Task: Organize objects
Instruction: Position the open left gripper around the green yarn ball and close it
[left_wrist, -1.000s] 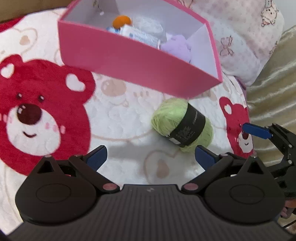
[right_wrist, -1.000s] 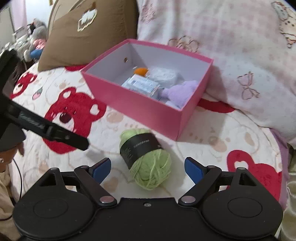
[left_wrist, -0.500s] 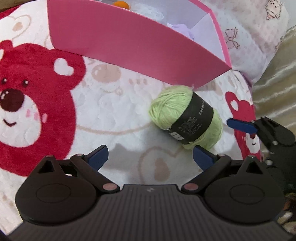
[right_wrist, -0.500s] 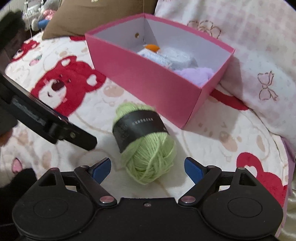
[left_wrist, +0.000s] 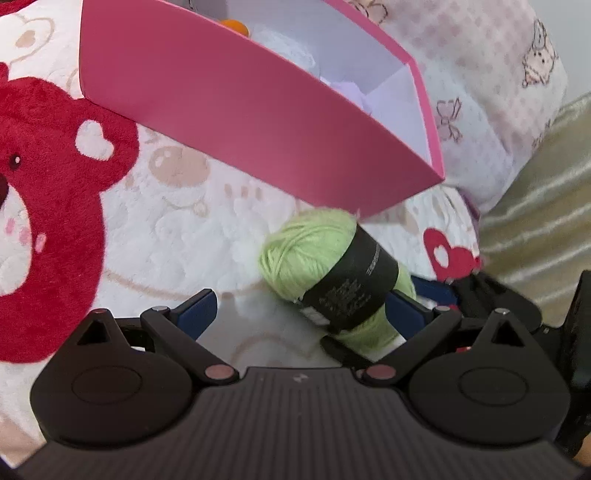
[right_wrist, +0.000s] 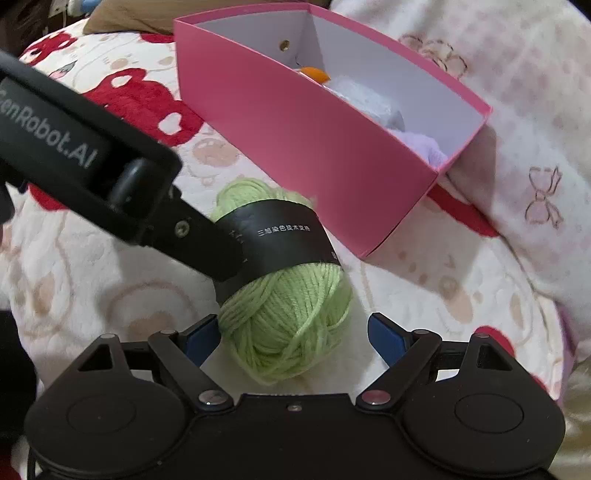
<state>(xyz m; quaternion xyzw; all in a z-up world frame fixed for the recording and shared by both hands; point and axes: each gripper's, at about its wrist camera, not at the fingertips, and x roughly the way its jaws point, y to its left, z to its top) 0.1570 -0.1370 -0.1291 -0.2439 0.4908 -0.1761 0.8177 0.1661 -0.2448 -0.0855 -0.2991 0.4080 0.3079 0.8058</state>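
A ball of light green yarn (right_wrist: 288, 325) with a black paper band lies on the bear blanket, just in front of the pink box (right_wrist: 314, 147). My right gripper (right_wrist: 291, 332) is open with the near end of the yarn between its fingers; its left pad is close to the yarn and there is a gap on the right. My left gripper (left_wrist: 301, 310) is open too, and the yarn (left_wrist: 317, 251) sits by its right finger. One left finger (right_wrist: 199, 240) reaches across the yarn's band. The pink box (left_wrist: 258, 122) holds an orange, a white and a lilac item.
A fluffy white blanket with red bears (left_wrist: 48, 206) covers the surface. A pink-patterned pillow (right_wrist: 535, 92) lies behind and right of the box, and a brown cushion (right_wrist: 147, 14) sits at the back. Gold-green fabric (left_wrist: 535, 221) borders the right.
Both grippers have come down and closer to the yarn. It now lies between the right gripper's fingers, and the left gripper's finger has reached its black band.
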